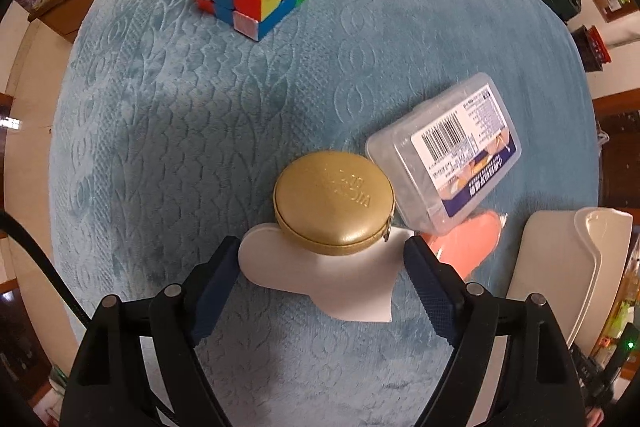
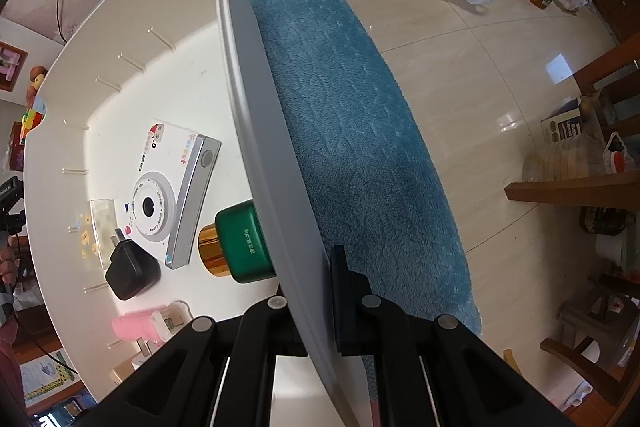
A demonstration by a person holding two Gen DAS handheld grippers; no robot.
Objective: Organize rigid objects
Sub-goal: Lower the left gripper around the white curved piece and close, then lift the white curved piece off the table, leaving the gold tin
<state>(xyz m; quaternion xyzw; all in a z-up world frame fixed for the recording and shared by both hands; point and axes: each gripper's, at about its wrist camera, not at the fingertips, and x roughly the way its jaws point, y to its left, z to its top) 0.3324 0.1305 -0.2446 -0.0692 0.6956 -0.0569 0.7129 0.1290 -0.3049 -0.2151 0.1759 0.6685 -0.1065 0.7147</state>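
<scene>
Two grippers share the work: our right gripper [image 2: 310,303] is clamped on the white bin's [image 2: 256,99] side wall, steadying it, while our left gripper [image 1: 320,267] hangs with jaws wide apart around the white heart-shaped piece [image 1: 320,283], under the gold round case [image 1: 334,205] on the blue blanket [image 1: 200,127]. We should center, lower, then close evenly so nothing nudges the clear plastic box [image 1: 444,155] touching the case.
</scene>
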